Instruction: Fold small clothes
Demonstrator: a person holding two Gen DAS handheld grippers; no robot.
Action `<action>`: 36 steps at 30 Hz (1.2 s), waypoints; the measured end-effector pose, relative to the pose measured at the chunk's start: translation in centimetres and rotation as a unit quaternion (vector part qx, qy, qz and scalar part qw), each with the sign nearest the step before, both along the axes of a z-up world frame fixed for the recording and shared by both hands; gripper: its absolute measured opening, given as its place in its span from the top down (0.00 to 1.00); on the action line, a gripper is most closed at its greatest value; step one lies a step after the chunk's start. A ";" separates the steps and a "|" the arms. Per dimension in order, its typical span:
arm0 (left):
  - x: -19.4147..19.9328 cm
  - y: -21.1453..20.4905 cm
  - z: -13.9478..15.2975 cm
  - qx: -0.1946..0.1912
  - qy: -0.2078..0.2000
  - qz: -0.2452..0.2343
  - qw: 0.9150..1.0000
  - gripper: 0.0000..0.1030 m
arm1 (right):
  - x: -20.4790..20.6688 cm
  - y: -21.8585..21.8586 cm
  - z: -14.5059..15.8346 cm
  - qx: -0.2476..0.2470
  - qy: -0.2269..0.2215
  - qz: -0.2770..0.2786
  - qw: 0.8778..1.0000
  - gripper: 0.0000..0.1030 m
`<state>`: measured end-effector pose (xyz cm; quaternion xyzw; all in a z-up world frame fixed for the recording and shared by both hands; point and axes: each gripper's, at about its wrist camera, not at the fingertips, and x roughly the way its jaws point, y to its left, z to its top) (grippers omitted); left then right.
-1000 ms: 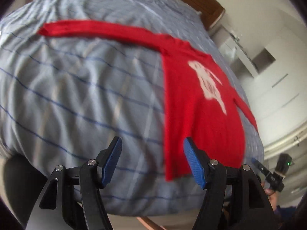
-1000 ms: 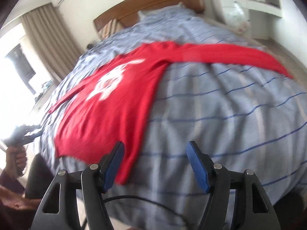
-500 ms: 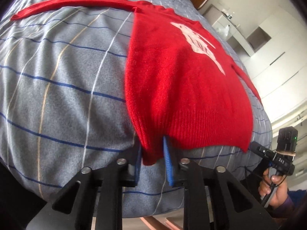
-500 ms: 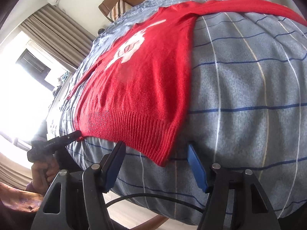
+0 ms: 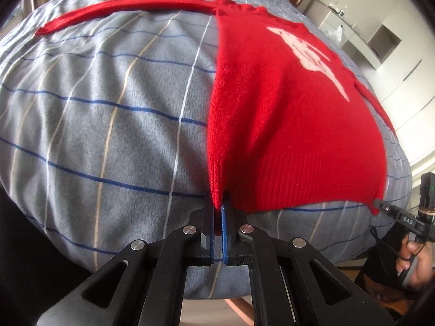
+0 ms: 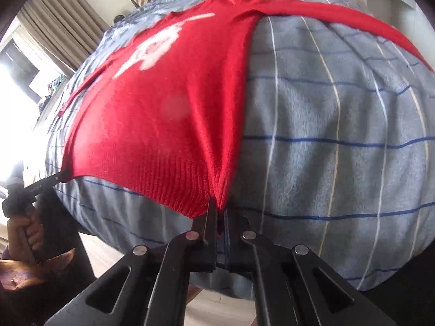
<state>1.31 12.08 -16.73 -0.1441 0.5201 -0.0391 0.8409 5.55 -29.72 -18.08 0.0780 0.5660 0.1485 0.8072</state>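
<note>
Both tools, left tool [image 5: 217, 212] and right tool [image 6: 218, 212], pinch the red sweater's [image 5: 285, 125] ribbed hem corners.

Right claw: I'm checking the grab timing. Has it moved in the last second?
Yes. The right claw has come forward to the bed edge and shut on the sweater hem corner.

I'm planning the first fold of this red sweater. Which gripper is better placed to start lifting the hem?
Neither clearly. The left gripper is shut on one bottom corner of the red sweater, and the right gripper is shut on the other corner, so probably both should lift the hem together over the striped blanket.
</note>
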 end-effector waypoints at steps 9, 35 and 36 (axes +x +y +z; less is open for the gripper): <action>-0.8 0.0 1.0 -0.001 -0.017 0.007 1.000 0.77 | -0.7 -0.2 0.8 0.007 -0.023 -0.002 1.000 0.95; 5.7 2.6 2.4 0.129 -0.115 0.105 0.979 0.03 | 3.7 -5.6 5.1 -0.125 -0.240 -0.095 0.958 0.44; 5.7 2.5 2.2 0.131 -0.116 0.103 0.979 0.02 | 3.9 -5.7 4.7 -0.122 -0.233 -0.096 0.960 0.44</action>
